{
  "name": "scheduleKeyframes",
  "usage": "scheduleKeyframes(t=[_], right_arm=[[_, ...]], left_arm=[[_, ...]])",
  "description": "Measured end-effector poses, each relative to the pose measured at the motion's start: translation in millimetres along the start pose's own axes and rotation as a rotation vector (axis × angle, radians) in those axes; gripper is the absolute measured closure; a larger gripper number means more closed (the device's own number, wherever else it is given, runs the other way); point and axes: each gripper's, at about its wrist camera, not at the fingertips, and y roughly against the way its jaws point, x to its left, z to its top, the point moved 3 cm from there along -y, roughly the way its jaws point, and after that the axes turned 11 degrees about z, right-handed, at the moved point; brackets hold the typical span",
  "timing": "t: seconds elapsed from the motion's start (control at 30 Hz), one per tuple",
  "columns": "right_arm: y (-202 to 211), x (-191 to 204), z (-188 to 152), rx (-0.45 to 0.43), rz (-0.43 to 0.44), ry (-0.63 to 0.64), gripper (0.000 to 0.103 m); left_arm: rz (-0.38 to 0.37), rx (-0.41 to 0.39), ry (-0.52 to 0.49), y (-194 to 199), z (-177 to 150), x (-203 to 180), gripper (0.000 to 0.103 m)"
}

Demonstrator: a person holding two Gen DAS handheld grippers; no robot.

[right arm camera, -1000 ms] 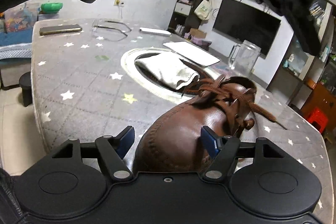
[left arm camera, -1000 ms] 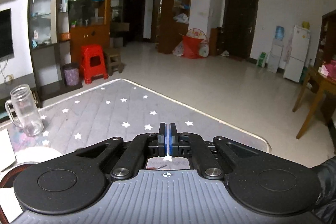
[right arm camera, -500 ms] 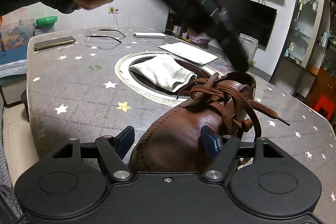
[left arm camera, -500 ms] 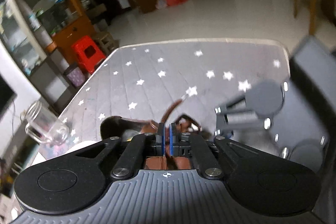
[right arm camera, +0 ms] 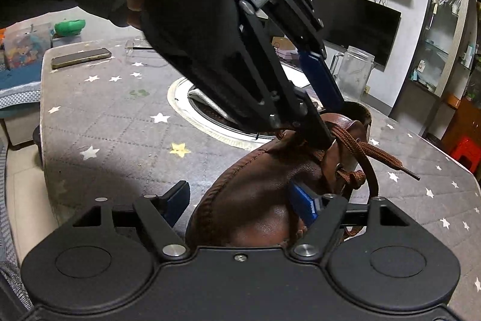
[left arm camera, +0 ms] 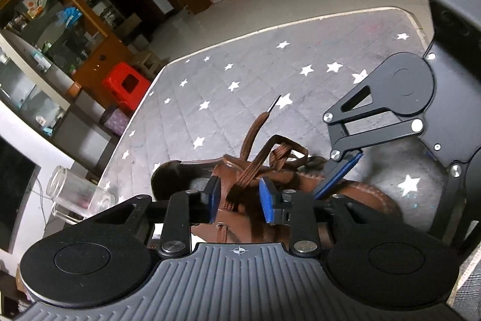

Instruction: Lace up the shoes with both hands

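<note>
A brown leather shoe [right arm camera: 258, 188] with brown laces [left arm camera: 255, 152] lies on the grey star-patterned table [left arm camera: 240, 74]. My left gripper [left arm camera: 239, 194] is open, its blue pads either side of the lace strands over the shoe's tongue. It also shows in the right wrist view [right arm camera: 323, 113], coming down from above onto the laces. My right gripper [right arm camera: 240, 200] is open, its jaws either side of the shoe's toe. Its blue pad [left arm camera: 339, 173] shows in the left wrist view, against the shoe. A loose lace end [right arm camera: 387, 161] lies out to the right.
A glass jar [right arm camera: 356, 71] stands behind the shoe, also seen in the left wrist view [left arm camera: 75, 194]. A round inset [right arm camera: 180, 98] in the table holds a folded cloth [right arm camera: 207, 101]. A phone [right arm camera: 81, 57] lies at the far left. The table edge [left arm camera: 270, 29] is beyond the shoe.
My left gripper has swung down from facing the room to the shoe and opened around the laces. My right gripper has stayed open around the toe.
</note>
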Motion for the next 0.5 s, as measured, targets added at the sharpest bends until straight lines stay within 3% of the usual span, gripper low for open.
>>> scheduleKeyframes(t=[0.23,0.5], right_arm=[[1.3,-1.7,-0.2,0.001,0.004,-0.004,0.025],[1.1,-1.3,-0.7,0.001,0.004,-0.006,0.025]], left_arm=[[-0.012,0.002,0.139,-4.8,1.4,12.7,0.095],[-0.031,0.001,0.335,-7.8,4.7,29.1,0.100]])
